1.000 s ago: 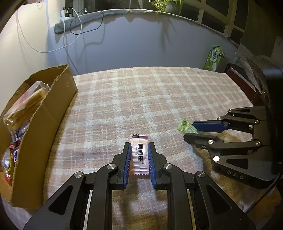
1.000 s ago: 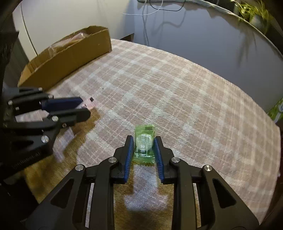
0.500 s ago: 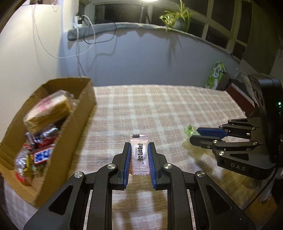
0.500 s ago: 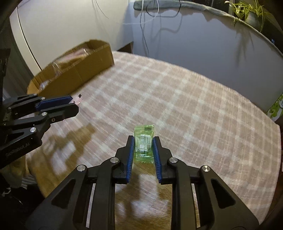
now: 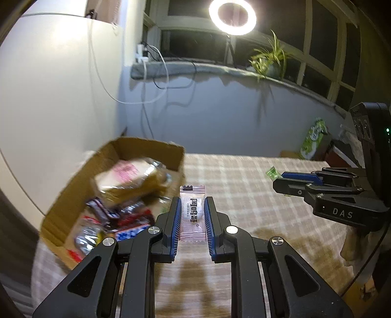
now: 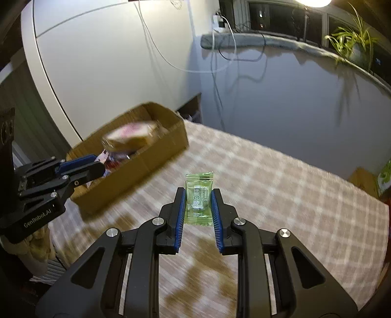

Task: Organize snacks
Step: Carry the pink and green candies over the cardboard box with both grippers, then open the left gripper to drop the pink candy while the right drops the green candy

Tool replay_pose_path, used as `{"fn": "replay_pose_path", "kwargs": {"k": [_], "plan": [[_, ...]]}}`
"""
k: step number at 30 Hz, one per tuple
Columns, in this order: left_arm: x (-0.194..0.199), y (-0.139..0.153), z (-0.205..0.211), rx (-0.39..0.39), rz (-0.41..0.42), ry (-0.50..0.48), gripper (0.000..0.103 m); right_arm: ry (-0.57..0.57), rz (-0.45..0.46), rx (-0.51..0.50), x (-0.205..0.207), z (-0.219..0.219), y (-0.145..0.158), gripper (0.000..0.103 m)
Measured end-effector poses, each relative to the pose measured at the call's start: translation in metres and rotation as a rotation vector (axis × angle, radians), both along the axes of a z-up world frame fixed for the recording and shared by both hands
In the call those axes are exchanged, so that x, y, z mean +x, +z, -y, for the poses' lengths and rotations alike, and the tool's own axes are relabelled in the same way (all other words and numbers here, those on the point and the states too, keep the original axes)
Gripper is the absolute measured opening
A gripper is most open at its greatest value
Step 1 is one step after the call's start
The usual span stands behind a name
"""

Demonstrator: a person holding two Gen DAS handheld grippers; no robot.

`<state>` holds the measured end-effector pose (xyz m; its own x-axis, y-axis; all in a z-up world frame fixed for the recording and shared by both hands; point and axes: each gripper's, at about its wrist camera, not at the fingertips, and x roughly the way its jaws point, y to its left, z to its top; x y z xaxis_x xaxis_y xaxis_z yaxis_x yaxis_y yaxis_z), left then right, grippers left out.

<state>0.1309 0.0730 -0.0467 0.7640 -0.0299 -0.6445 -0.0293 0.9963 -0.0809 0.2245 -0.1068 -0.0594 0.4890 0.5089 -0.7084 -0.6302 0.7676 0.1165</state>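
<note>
Checked cloth covers the table (image 5: pixel 244 176), with a grey wall, a window ledge with a potted plant (image 5: pixel 268 58) and a lit ring lamp (image 5: pixel 232 17) behind it. Against a second ago the views have tilted up: the lamp and the upper wall were out of sight then, and both wrappers lay low against the cloth. Now both are raised clear of it, and the cardboard box (image 5: pixel 146 151) — earlier at the far left edge of the left wrist view — sits much nearer the middle, its contents open to view.

In the left wrist view the left gripper (image 5: pixel 192 215) is clamped on the pale pink candy (image 5: pixel 192 212), fingers pressed to its two long sides. The wrapper's long axis runs straight away from the camera along the fingers, its black-printed crimped end pointing forward toward the box's near corner.

In the right wrist view the right gripper (image 6: pixel 198 203) is clamped likewise on the green candy (image 6: pixel 198 198), held by its long edges, its long axis in line with the fingers and its barcoded crimp pointing forward — over the cloth just right of the box.

Inside the box lie a wrapped slice of bread (image 5: pixel 132 176) and a blurred heap of red, white and blue packets (image 5: pixel 117 220).
</note>
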Motion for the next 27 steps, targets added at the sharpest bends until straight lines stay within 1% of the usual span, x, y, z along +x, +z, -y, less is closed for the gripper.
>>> {"fn": "replay_pose_path", "kwargs": {"k": [7,11,16,19,24,27], "plan": [[-0.004,0.011,-0.023,0.007,0.040,0.041,0.018,0.058,0.031,0.049,-0.001,-0.040,0.019,0.022],[-0.005,0.013,-0.038,0.008,0.050,0.061,0.018,0.095,0.035,0.067,0.001,-0.068,0.023,0.022],[-0.005,0.010,-0.060,0.004,0.044,0.095,0.018,0.134,0.017,0.086,0.007,-0.103,0.022,0.022],[-0.004,0.005,-0.074,-0.002,0.033,0.116,0.018,0.162,0.010,0.079,0.009,-0.127,0.019,0.022],[-0.002,0.001,-0.088,-0.007,0.021,0.141,0.019,0.197,0.014,0.065,0.009,-0.155,0.016,0.023],[-0.002,0.000,-0.095,-0.008,0.024,0.155,0.019,0.202,0.021,0.058,0.010,-0.164,0.015,0.027]]}}
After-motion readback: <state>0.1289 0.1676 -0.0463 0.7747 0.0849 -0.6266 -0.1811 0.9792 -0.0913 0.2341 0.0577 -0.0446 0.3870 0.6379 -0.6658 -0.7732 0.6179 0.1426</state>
